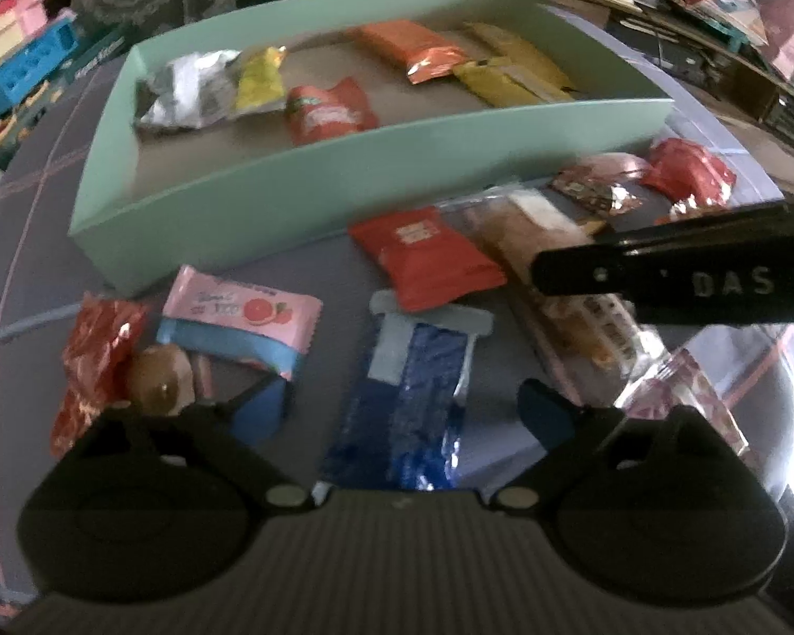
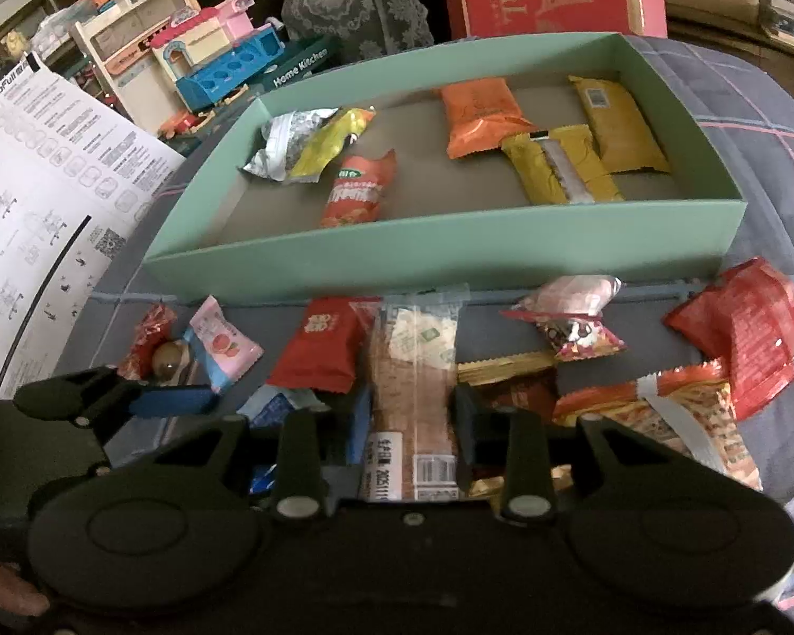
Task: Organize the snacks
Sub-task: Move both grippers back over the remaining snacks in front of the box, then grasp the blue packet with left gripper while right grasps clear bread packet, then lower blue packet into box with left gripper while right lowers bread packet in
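Right wrist view has the right gripper [image 2: 413,418] low in the middle of the frame, its blue pads sitting on either side of a long clear-wrapped pastry bar [image 2: 413,370], so it looks pinched on that bar. Red square packet [image 2: 320,344] lies just left of the bar, touching it. Mint green box [image 2: 450,254] fills the upper middle, and inside it there's a silver packet [image 2: 278,145], a yellow-green one [image 2: 331,145], a red chip-style pouch [image 2: 357,193], an orange packet [image 2: 479,114] and two yellow packets [image 2: 616,127] toward the right end. Loose snacks sit in front of the box on the grey plaid cloth [image 2: 741,106], including a pink grapefruit candy [image 2: 222,344] at left and a big red bag [image 2: 757,328] at far right.

Left wrist view shows the left gripper [image 1: 402,413] at the bottom with its fingers spread wide, nothing between them, hovering over a blue foil bar [image 1: 407,413] lying flat on the cloth. Other gripper's black finger cuts in from the right edge over the pastry bar
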{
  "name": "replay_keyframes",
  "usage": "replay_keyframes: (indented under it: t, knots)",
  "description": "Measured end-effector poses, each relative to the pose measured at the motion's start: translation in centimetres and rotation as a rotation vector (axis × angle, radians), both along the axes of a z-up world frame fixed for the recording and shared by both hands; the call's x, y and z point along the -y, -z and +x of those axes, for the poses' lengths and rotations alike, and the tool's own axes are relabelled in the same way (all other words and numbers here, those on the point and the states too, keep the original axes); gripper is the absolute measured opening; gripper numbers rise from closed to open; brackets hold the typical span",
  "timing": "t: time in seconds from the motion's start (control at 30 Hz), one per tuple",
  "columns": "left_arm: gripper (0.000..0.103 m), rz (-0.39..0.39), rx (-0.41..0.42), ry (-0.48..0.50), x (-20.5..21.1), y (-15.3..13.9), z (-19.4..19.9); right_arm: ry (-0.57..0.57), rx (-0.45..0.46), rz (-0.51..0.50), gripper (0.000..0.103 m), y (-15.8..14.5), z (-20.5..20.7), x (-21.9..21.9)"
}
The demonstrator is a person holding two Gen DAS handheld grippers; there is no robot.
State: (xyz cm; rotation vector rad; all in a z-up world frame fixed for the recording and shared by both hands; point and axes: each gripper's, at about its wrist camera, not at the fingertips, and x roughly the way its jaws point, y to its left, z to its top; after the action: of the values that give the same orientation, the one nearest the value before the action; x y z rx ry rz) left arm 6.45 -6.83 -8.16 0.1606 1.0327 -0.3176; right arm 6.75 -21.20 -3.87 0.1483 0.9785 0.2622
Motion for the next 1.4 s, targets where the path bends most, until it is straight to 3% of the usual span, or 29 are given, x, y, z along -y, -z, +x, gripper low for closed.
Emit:
replay_keyframes:
  t: [0.1, 0.17, 0.23, 0.43, 0.77, 1.17, 1.4]
  knots:
    - [0.072, 0.006, 0.028, 0.022, 0.1, -0.3, -0.3, -0.018, -0.001, -0.018, 0.035, 0.1, 0.4, -0.5]
    - [0.050, 0.005, 0.038, 0.025, -0.1, -0.6, -0.3, -0.026, -0.005, -0.029, 0.038, 0.3, 0.7, -1.0]
    - [0.042, -0.014, 0.030, 0.016, -0.5, -0.7, -0.1, -0.029, -0.010, -0.036, 0.040, 0.6, 1.0, -1.4]
    - [0.037, -0.038, 0.027, 0.006, -1.1, -0.8, 0.0, -0.028, 0.010, -0.069, 0.038, 1.2, 0.9, -2.5]
    - [0.037, -0.113, 0.010, -0.028, -2.2, -2.3, -0.8, -0.001, 0.021, 0.013, 0.037, -0.6, -0.3, -0.7]
    - [0.037, -0.128, 0.080, -0.023, -2.4, -6.1, -1.9, 0.008, 0.081, 0.076, 0.037, -4.2, -2.1, 1.0]
    - [0.037, -0.133, 0.131, -0.052, -2.3, -9.0, 1.3, 0.038, 0.136, 0.093, 0.037, -7.0, -0.2, 3.0]
